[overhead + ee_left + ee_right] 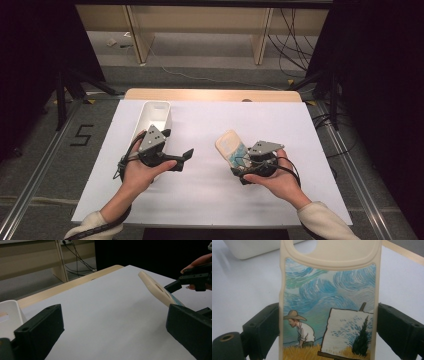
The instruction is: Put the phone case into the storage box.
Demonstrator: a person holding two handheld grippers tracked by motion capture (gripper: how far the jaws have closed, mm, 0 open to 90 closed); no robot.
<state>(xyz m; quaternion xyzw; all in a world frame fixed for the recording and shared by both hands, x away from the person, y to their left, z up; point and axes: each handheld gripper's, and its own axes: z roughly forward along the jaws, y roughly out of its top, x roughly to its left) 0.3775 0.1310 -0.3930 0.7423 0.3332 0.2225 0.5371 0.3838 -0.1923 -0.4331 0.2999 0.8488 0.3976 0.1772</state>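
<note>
A cream phone case (231, 146) printed with a painter in a straw hat, an easel and a swirling blue sky is clamped by its two long edges in my right gripper (241, 161). In the right gripper view the case (329, 297) stands between the jaws of that gripper (328, 332), printed side toward the camera. The case is tilted up off the white table cover (210, 195). My left gripper (176, 144) hovers left of it, open and holding nothing. In the left gripper view the left gripper (112, 335) faces the case (155, 288) and the right gripper (192, 280).
A white rectangular bin (152, 117) stands at the back left of the table, just behind my left hand, and its corner (10, 315) shows beside the left jaw. A wooden table edge (210, 95) runs along the back. Dark stands and cables surround the table.
</note>
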